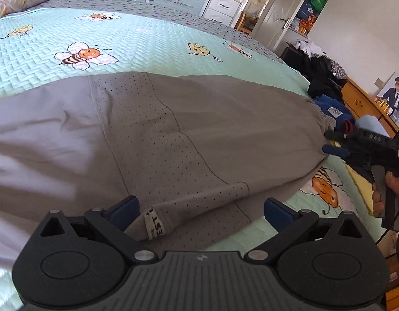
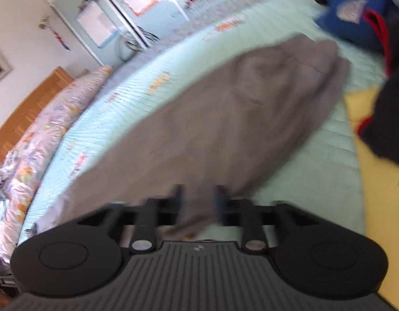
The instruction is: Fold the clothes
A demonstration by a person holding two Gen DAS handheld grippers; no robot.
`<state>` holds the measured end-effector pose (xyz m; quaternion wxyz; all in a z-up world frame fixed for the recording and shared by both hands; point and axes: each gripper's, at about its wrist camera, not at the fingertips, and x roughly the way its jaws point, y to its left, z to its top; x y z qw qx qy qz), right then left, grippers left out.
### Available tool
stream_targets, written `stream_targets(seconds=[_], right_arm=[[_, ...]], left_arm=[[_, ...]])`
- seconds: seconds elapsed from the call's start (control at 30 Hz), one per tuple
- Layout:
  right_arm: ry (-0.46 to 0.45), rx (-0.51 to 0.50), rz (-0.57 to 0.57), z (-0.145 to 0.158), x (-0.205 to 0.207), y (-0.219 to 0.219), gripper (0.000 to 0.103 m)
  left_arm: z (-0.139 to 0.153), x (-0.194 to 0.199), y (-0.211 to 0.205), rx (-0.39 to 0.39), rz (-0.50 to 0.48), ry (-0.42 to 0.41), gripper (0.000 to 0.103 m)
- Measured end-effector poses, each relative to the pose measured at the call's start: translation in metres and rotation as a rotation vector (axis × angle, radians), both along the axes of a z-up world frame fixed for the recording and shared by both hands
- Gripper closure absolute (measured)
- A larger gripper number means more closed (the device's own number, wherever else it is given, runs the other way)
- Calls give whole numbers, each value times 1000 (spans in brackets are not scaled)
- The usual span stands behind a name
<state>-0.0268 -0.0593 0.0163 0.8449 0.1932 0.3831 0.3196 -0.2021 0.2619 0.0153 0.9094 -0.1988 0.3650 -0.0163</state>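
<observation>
A grey garment [image 1: 199,129] with perforated panels lies flat across the mint bee-print bedspread [image 1: 147,44]. Its near corner, with a white label [image 1: 152,223], lies between the blue pads of my left gripper [image 1: 202,208], which is wide open and not pressing on it. In the left wrist view, my right gripper [image 1: 331,142] hangs at the garment's right end with its fingers apart, held by a hand [image 1: 385,194]. The right wrist view is blurred. There the grey garment [image 2: 225,116] stretches away, and its near end shows between the parted fingers of the right gripper [image 2: 198,197].
A blue garment [image 1: 331,108] [image 2: 352,7] and dark clothes [image 1: 321,77] lie past the garment's right end. A yellow cloth [image 2: 380,168] with a dark garment [image 2: 391,119] on it lies on the bed's right side. Pillows [image 2: 44,134] line the headboard side. A wooden dresser [image 1: 365,103] stands beyond the bed.
</observation>
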Motion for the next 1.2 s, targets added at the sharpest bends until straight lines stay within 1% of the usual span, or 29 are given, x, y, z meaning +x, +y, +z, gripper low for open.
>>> stream_targets(seconds=[0.03, 0.07, 0.13, 0.2, 0.23, 0.27, 0.33, 0.43, 0.5, 0.53, 0.57, 0.6, 0.67, 0.73, 0.77, 0.8, 0.83, 0.9, 0.93, 0.97, 1.0, 1.07, 1.13, 1.2], right_arm=[[-12, 33, 26, 4, -5, 9, 43], [-13, 76, 63, 5, -9, 9, 43], [27, 183, 152, 2, -9, 24, 43], [25, 200, 256, 3, -17, 54, 42], [12, 181, 312, 6, -26, 69, 42], [15, 177, 363, 5, -33, 84, 42], [88, 255, 436, 1, -44, 106, 42], [268, 363, 460, -19, -52, 136, 42], [389, 418, 469, -32, -62, 147, 42], [424, 436, 472, -33, -64, 152, 42], [438, 434, 474, -33, -71, 155, 42], [433, 411, 473, -30, -75, 157, 42], [372, 333, 476, -16, -84, 155, 41], [228, 248, 517, 9, -97, 159, 40], [122, 178, 538, 20, -108, 158, 39], [8, 103, 556, 31, -119, 156, 35], [-61, 56, 560, 39, -123, 161, 33], [-58, 65, 526, 34, -117, 160, 31], [-24, 70, 481, 31, -108, 167, 31], [-3, 55, 436, 29, -100, 175, 31], [-6, 23, 410, 28, -95, 182, 30], [-83, -95, 421, 24, -102, 196, 30], [-153, -197, 458, 17, -115, 206, 30], [-168, -215, 518, 6, -133, 199, 28]], left_arm=[[3, -5, 1, -9, 4, -21, 1], [6, -15, 4, -27, 22, -63, 1], [14, -34, 14, -65, 62, -150, 1], [24, -63, 33, -99, 142, -258, 1], [28, -76, 45, -121, 197, -304, 1], [28, -89, 59, -165, 260, -337, 1], [27, -114, 86, -270, 375, -385, 1], [21, -137, 109, -378, 429, -411, 1], [21, -142, 110, -359, 408, -417, 1], [21, -142, 108, -348, 390, -415, 1], [20, -140, 106, -336, 368, -412, 1], [21, -139, 104, -315, 360, -417, 1], [23, -137, 100, -272, 347, -428, 1], [27, -138, 103, -257, 353, -455, 1], [28, -141, 107, -256, 356, -461, 1], [29, -137, 110, -251, 353, -446, 1], [30, -133, 114, -246, 350, -429, 1], [31, -113, 119, -197, 318, -362, 1], [29, -105, 120, -162, 322, -311, 1], [27, -97, 121, -127, 326, -258, 1], [25, -89, 122, -93, 331, -205, 1], [17, -83, 117, -29, 329, -79, 1], [6, -92, 111, -14, 283, -40, 1], [-7, -102, 106, 10, 256, 9, 1]])
